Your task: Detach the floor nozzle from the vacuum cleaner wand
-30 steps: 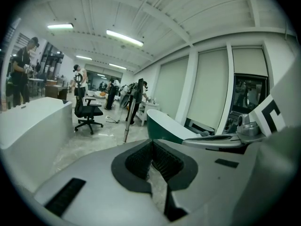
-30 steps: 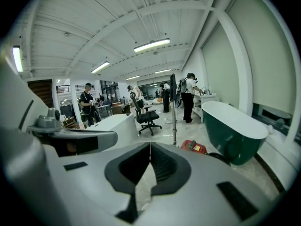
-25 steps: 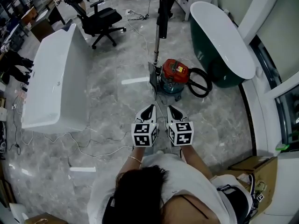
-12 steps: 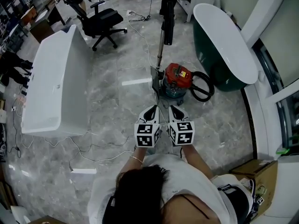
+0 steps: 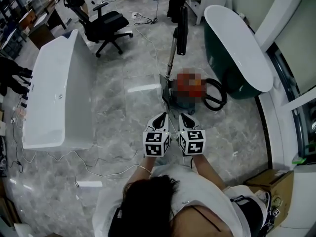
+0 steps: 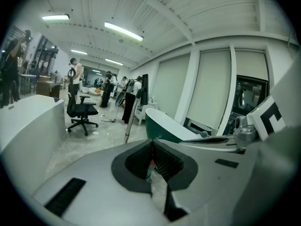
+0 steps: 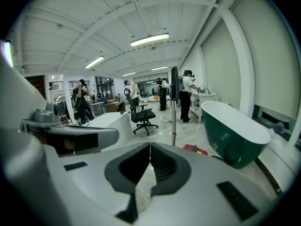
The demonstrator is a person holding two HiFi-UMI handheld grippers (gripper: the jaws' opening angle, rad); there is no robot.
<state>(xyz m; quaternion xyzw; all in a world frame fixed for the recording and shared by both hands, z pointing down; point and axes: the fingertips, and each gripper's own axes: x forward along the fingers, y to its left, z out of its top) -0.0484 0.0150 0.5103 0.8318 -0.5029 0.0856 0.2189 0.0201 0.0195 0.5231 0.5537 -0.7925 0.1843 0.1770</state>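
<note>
My left gripper (image 5: 159, 117), right gripper (image 5: 184, 117): both closed, empty, side by side. Vacuum cleaner wand (image 5: 171, 62): standing ahead, well apart; floor nozzle (image 5: 163, 85) at its foot, beside the canister (image 5: 190, 87).

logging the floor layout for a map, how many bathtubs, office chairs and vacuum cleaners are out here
bathtubs: 2, a white bathtub and a green bathtub
office chair: 1
vacuum cleaner: 1
total: 4
</note>
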